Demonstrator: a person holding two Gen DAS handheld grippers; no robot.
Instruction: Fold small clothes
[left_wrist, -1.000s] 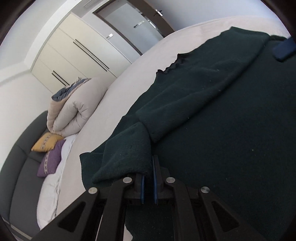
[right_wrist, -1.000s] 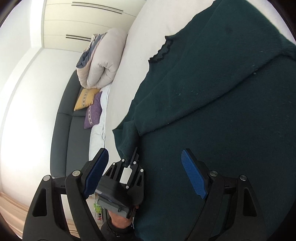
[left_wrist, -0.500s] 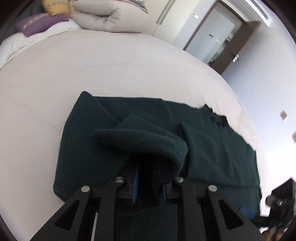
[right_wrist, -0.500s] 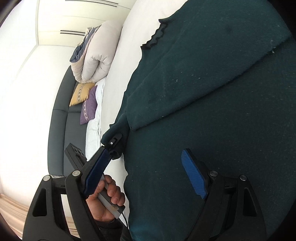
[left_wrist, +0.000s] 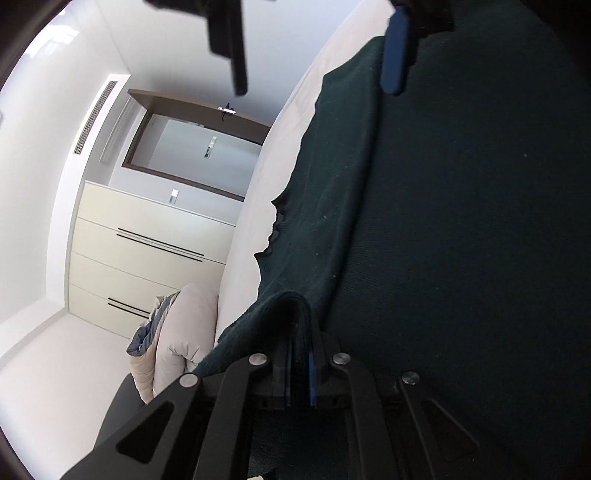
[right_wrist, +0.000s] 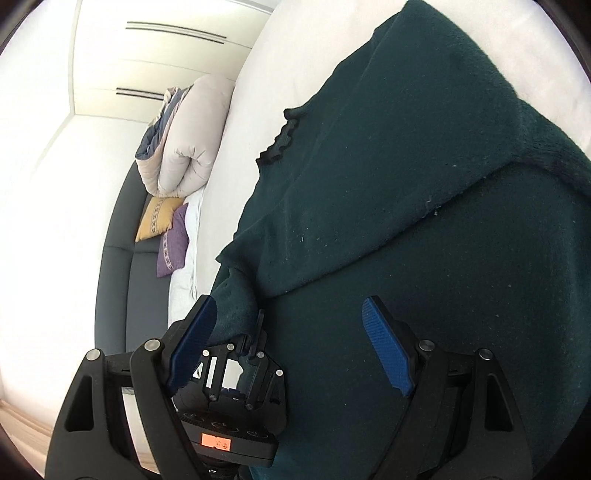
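left gripper (left_wrist: 300, 373) swung back, jaws pinching dark green garment (left_wrist: 461, 240) fold, right gripper (right_wrist: 295, 347) jaws wide above it

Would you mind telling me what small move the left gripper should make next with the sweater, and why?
Probably carry the pinched sleeve end inward across the body and lay it flat. The left gripper is shut on a raised corner of the dark green sweater near its edge on the white bed, while the right gripper is open and holds nothing.

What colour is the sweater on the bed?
The sweater is dark green, clearest in the right wrist view.
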